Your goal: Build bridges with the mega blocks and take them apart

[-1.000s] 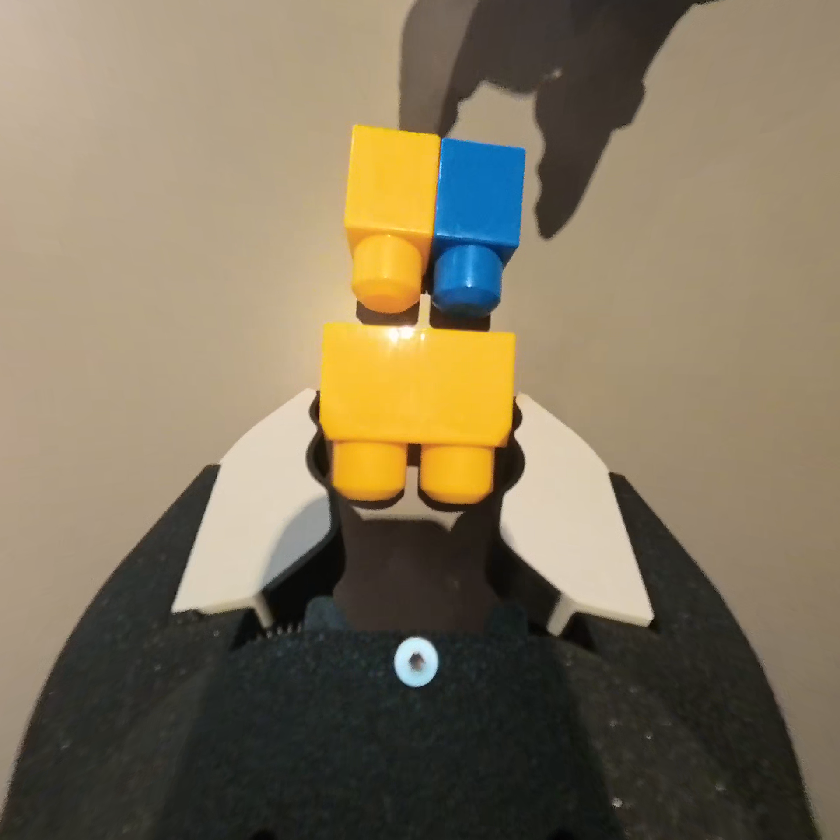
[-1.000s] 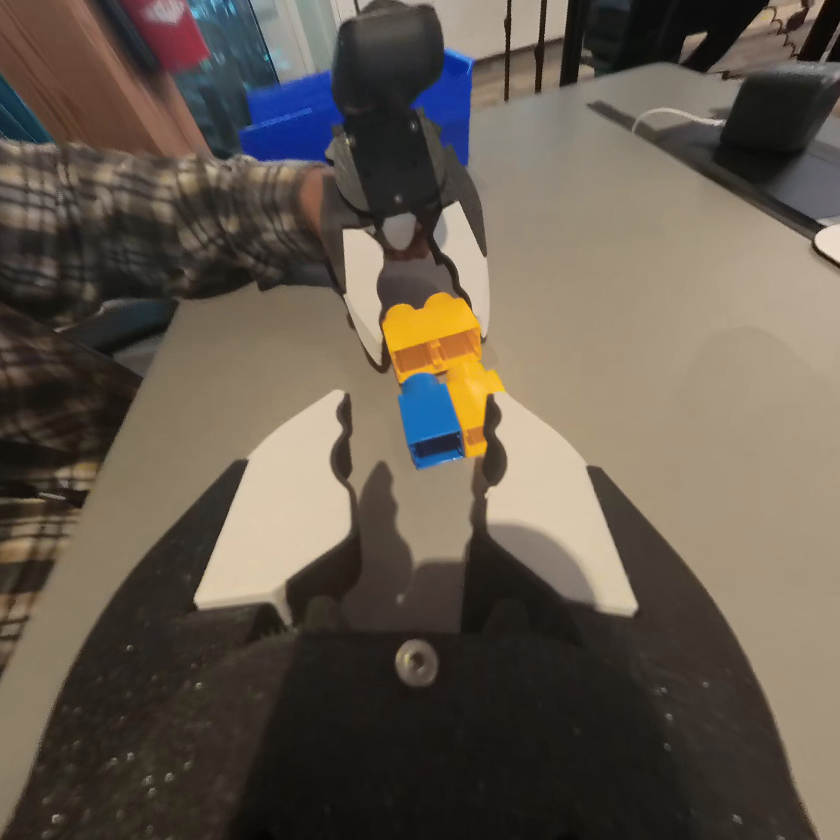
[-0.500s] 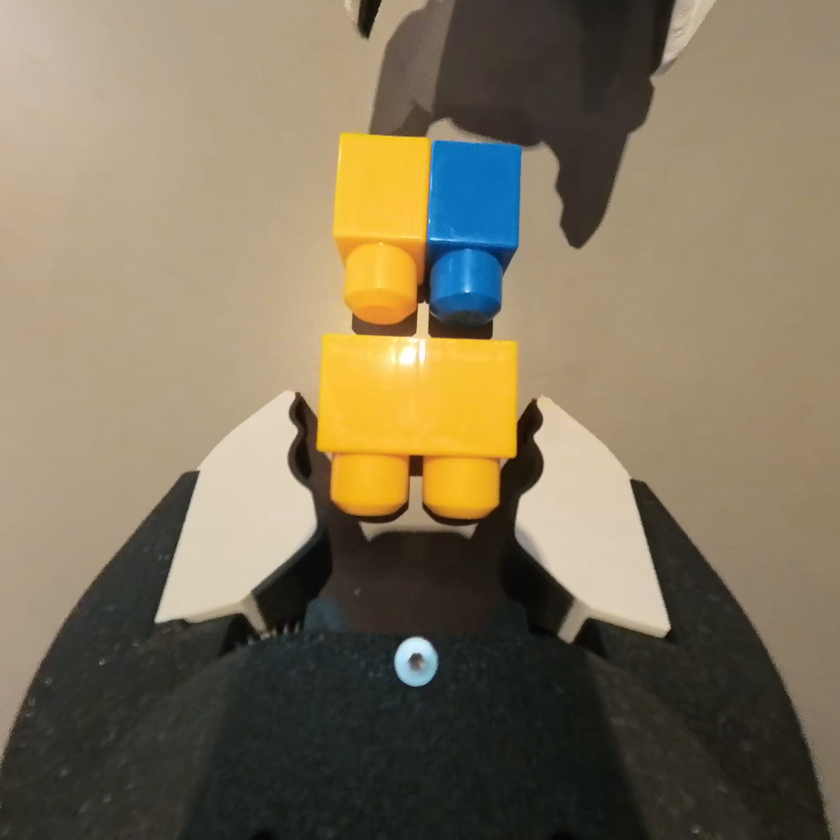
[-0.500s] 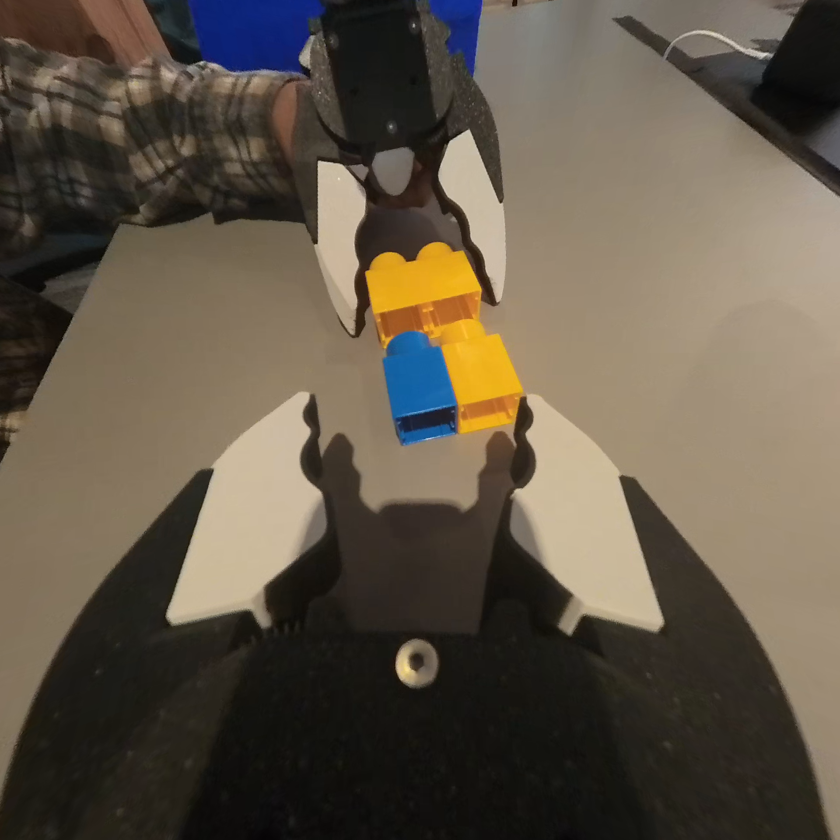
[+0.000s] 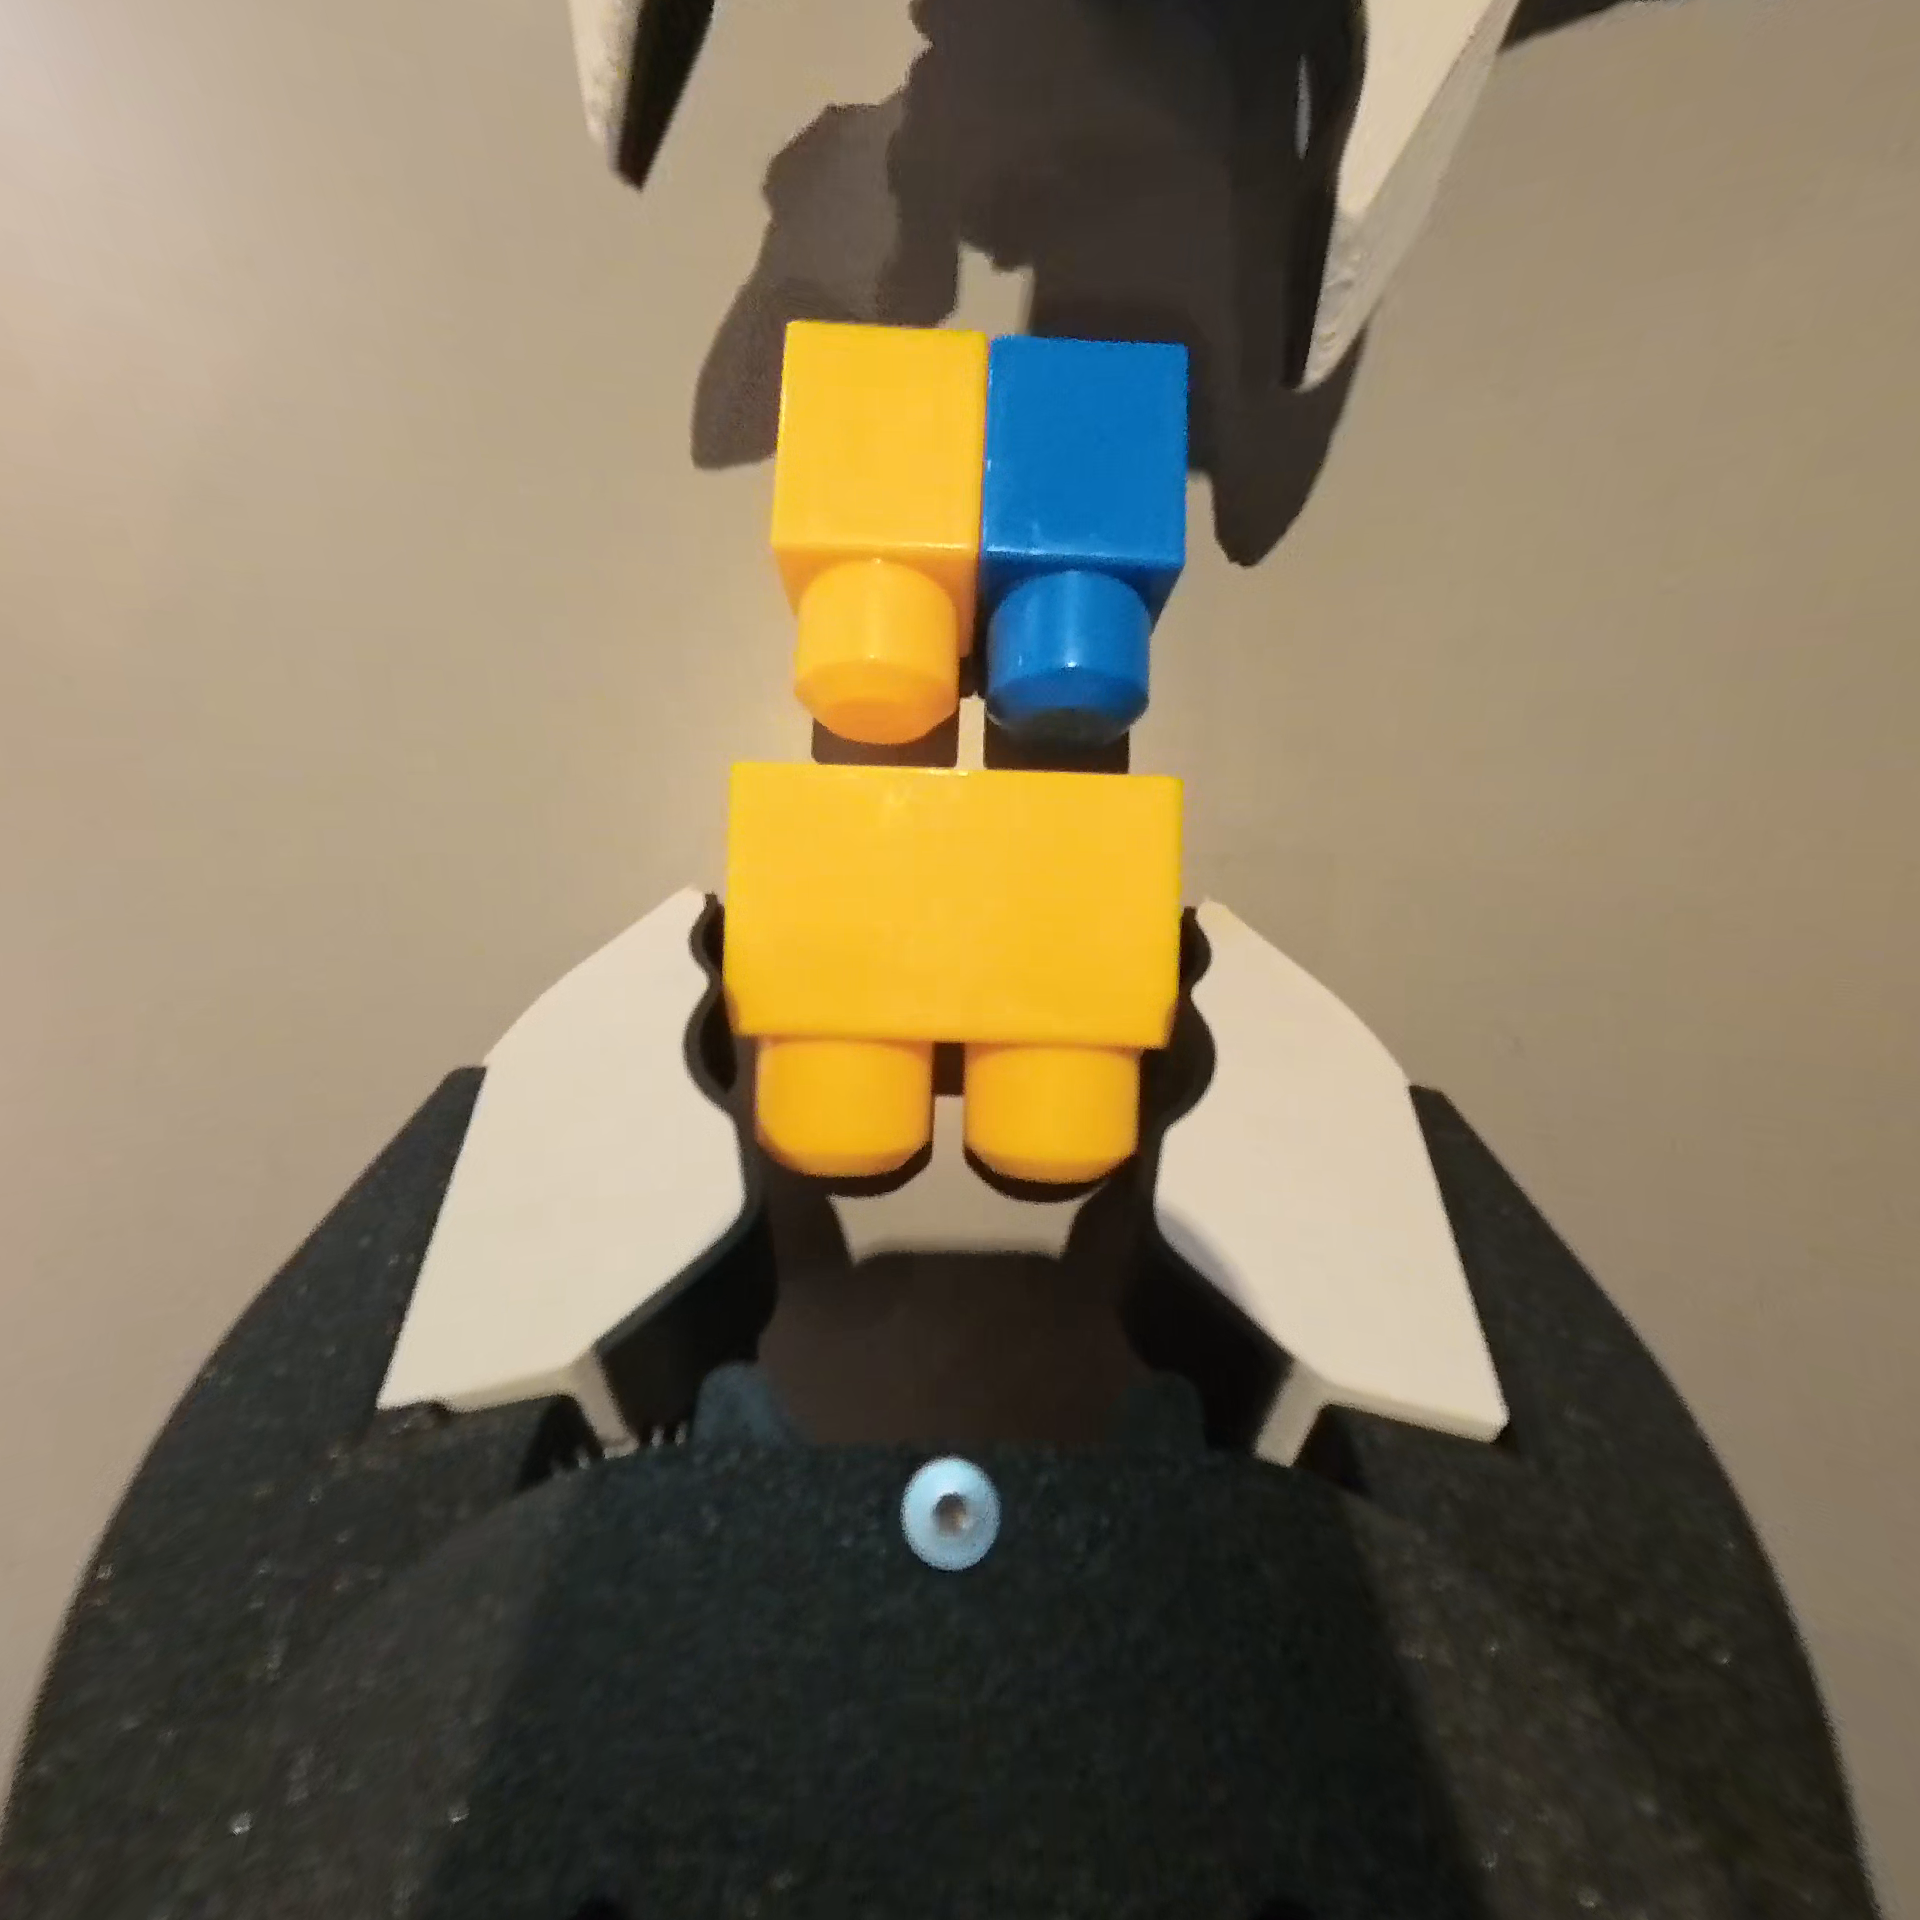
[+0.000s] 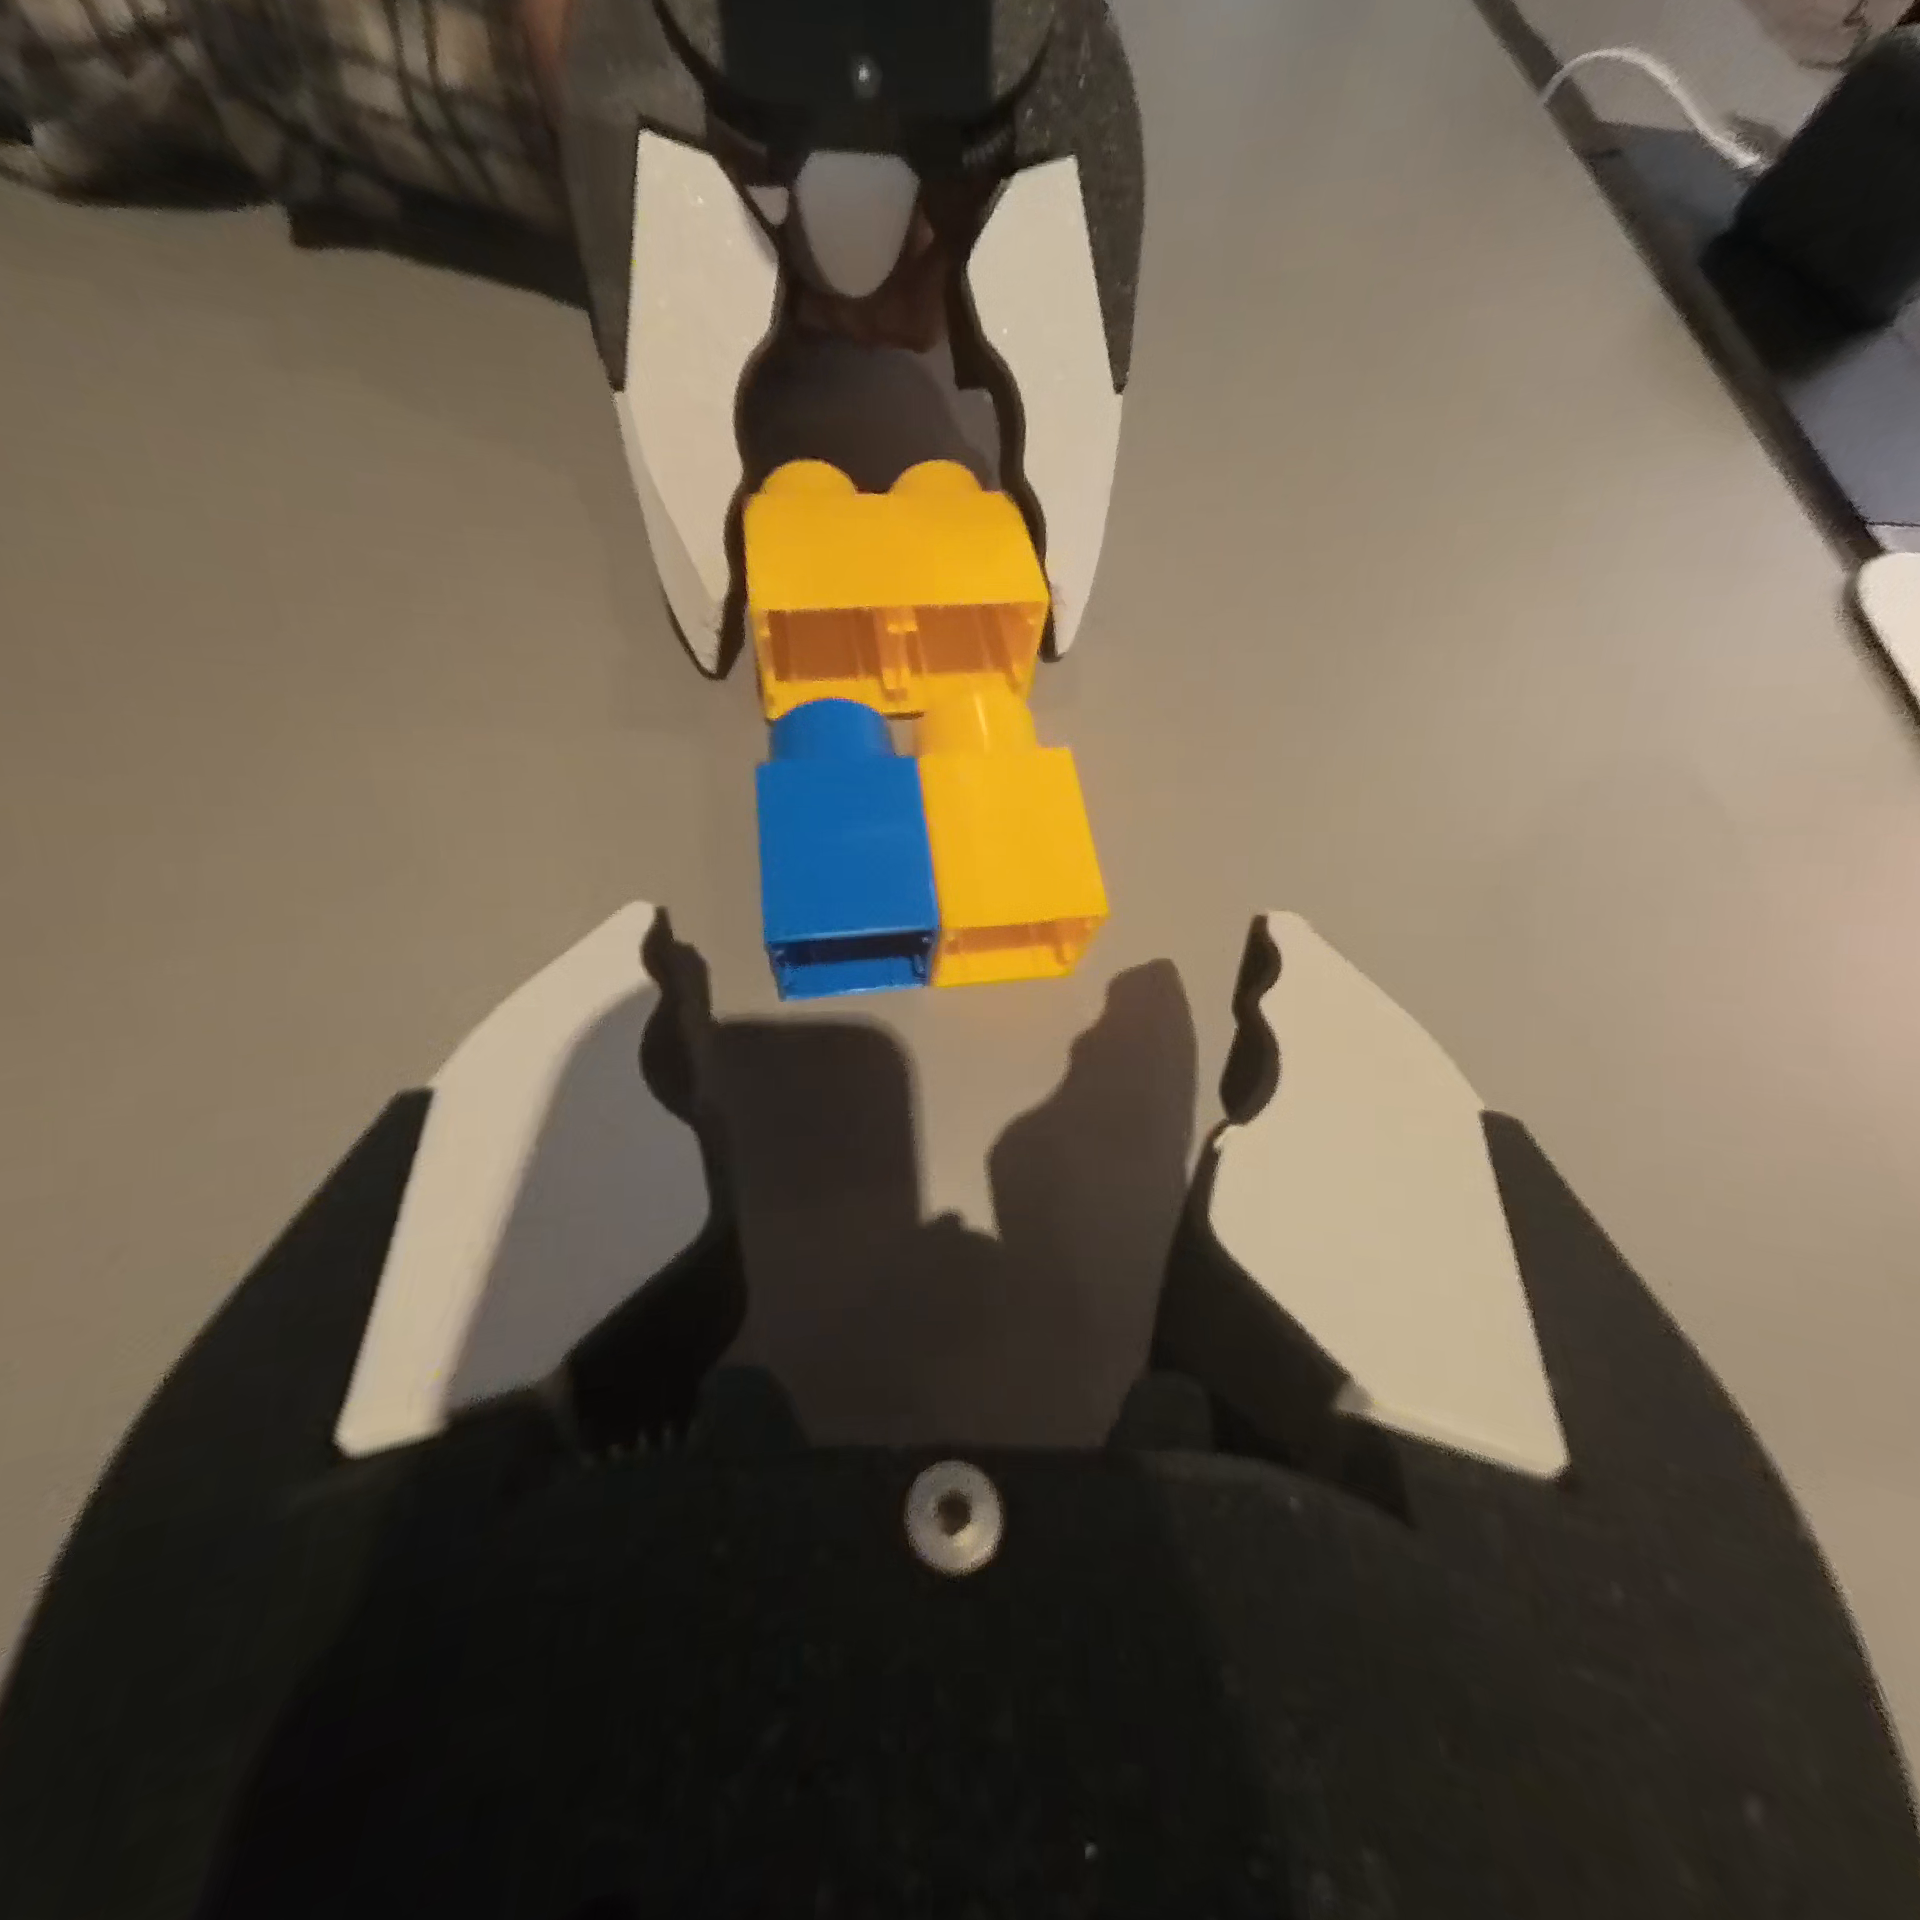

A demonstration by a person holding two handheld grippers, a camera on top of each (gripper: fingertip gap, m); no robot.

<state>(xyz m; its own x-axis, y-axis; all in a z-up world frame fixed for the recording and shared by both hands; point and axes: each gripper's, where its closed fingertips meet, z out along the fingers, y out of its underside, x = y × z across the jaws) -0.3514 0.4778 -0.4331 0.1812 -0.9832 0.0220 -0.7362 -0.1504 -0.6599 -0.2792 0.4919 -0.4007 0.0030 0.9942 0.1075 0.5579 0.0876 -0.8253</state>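
Note:
A yellow two-stud block [image 5: 954,904] lies on its side on the grey table [image 5: 312,623], and my left gripper [image 5: 951,909] is shut on its two ends. Its open underside faces a yellow one-stud block [image 5: 878,447] and a blue one-stud block [image 5: 1086,457], which lie side by side with their studs just short of it. In the right wrist view the blue block [image 6: 847,873] and the small yellow block [image 6: 1008,862] lie just ahead of my right gripper [image 6: 956,925], which is wide open and empty. The two-stud block [image 6: 894,561] and the left gripper [image 6: 883,655] are beyond them.
The right gripper's white fingertips [image 5: 1382,156] hang over the far side of the small blocks. A dark box with a white cable [image 6: 1818,208] and a white object [image 6: 1891,613] are at the table's right edge. A plaid sleeve [image 6: 312,104] is at the far left. Tip to tip, the grippers are about 9 centimetres apart.
My right gripper has opened wider and come closer over the small blocks, now showing in the left wrist view. My left gripper loosened slightly, then closed on the two-stud block again.

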